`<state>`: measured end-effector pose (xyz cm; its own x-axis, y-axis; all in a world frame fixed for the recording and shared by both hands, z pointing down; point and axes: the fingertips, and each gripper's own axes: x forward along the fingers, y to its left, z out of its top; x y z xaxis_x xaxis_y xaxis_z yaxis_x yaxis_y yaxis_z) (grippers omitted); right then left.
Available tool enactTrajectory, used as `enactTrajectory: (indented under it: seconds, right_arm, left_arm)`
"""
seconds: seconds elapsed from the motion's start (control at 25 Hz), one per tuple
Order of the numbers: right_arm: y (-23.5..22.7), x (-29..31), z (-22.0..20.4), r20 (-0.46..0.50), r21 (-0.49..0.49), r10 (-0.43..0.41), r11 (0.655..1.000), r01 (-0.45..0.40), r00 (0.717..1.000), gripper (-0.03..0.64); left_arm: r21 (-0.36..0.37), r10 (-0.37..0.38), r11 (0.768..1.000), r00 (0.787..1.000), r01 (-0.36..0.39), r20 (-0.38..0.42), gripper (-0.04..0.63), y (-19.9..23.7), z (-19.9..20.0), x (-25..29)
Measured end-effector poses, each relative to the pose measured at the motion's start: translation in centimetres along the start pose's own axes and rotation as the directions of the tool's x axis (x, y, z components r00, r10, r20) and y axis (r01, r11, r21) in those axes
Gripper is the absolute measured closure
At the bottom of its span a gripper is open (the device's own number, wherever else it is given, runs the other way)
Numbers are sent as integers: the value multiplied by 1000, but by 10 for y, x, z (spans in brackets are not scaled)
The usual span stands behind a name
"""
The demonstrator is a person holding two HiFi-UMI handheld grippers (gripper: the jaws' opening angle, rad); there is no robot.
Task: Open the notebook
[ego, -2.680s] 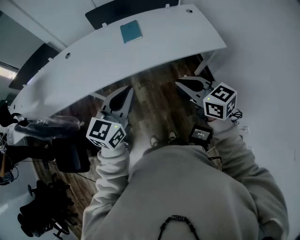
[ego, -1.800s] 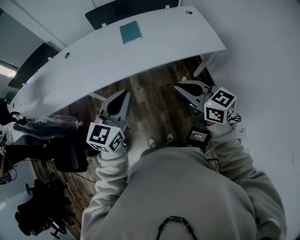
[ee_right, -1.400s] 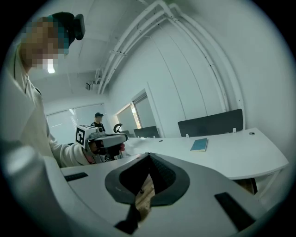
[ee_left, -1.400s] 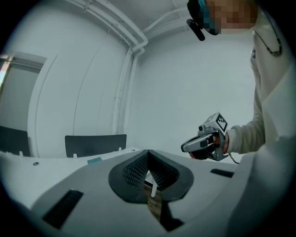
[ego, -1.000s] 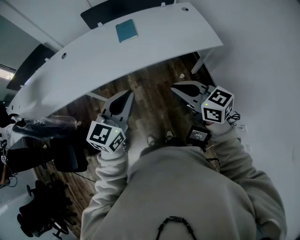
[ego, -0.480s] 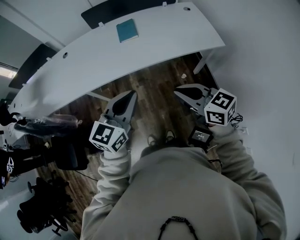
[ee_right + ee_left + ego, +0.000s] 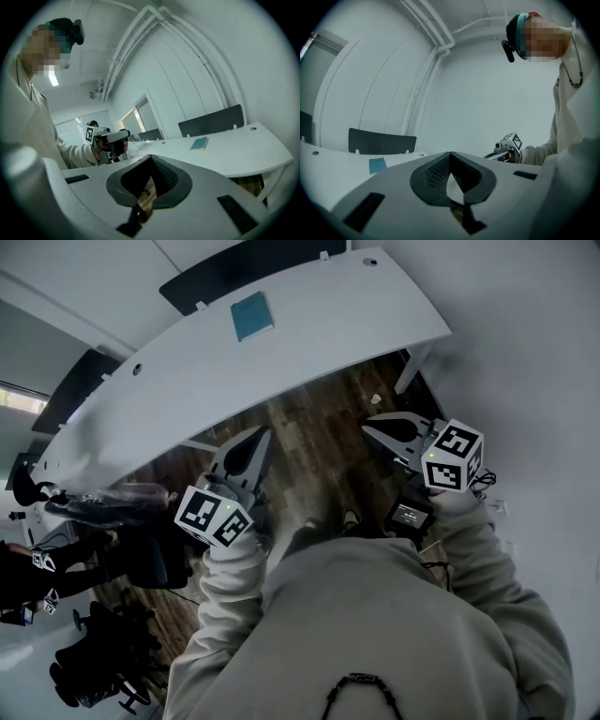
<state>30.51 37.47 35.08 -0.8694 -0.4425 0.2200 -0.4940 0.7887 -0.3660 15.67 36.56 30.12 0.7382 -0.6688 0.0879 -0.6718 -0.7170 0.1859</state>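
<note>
Currently the flat rectangular teal notebook (image 7: 251,315) lies closed on the smooth curved white desk (image 7: 337,329), while the left gripper (image 7: 262,434) and right gripper (image 7: 368,426) show ribbed black pads (image 7: 437,172) pressed together, empty.

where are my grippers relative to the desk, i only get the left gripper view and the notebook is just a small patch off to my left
observer: the head view shows both the left gripper and the right gripper short of the desk, over the wooden floor.
operator: is the right one holding anything
observer: no, in the right gripper view its jaws are shut with nothing between them.
operator: notebook opened yet
observer: no, the notebook lies closed and flat near the desk's far edge, beside the dark panel, with nothing touching it.
</note>
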Motion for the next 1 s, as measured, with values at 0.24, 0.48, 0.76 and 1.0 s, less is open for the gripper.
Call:
enactTrajectory:
  seconds: [0.24, 0.48, 0.76, 1.0]
  right_arm:
    - [-26, -11, 3, 40, 58, -3, 998, 0, 999, 595]
    - [-51, -11, 1, 75, 29, -26, 999, 24, 997, 595]
    - [-97, 17, 6, 29, 106, -71, 992, 67, 997, 595]
    - [-130, 64, 34, -33, 73, -80, 994, 83, 996, 595]
  left_arm:
    - [-59, 6, 998, 999, -3, 43, 601, 19, 11, 4]
    - [18, -25, 1000, 998, 24, 63, 601, 45, 8, 17]
    - [12, -27, 1000, 996, 26, 85, 601, 103, 7, 49]
    - [-2, -20, 1000, 996, 20, 90, 601, 167, 16, 51]
